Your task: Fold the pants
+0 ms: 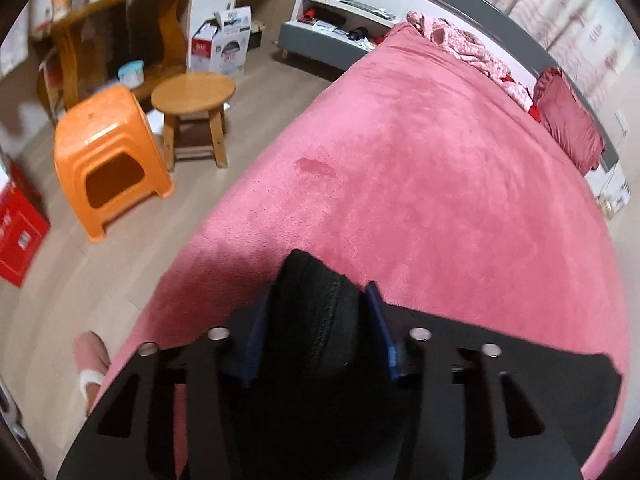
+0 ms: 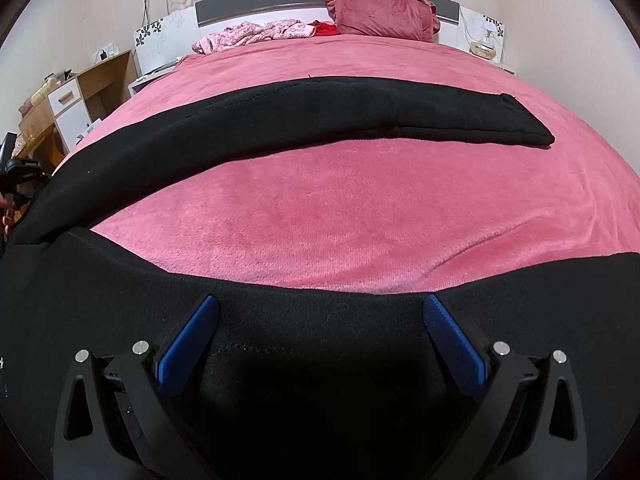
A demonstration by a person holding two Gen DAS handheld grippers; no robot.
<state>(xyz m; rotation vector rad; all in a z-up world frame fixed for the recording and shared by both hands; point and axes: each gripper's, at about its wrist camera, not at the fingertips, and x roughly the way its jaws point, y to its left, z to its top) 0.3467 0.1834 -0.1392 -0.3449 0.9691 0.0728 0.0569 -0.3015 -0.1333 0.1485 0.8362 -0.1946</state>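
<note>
We are spreading the black fleece pants (image 2: 280, 120) across the pink plush bedspread (image 2: 320, 208) so the cloth lies flat for folding: one leg is stretching toward the far right while the other is running along the near edge. Our left gripper (image 1: 316, 320) is clenching a bunched end of the fabric between its blue pads (image 1: 380, 328), giving us a corner to carry. Our right gripper (image 2: 320, 340) is hanging released, jaws spread above the near leg, apparently ready to pinch.

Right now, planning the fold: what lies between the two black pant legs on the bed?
Right wrist view: only bare pink bedspread between far leg and near leg.
</note>
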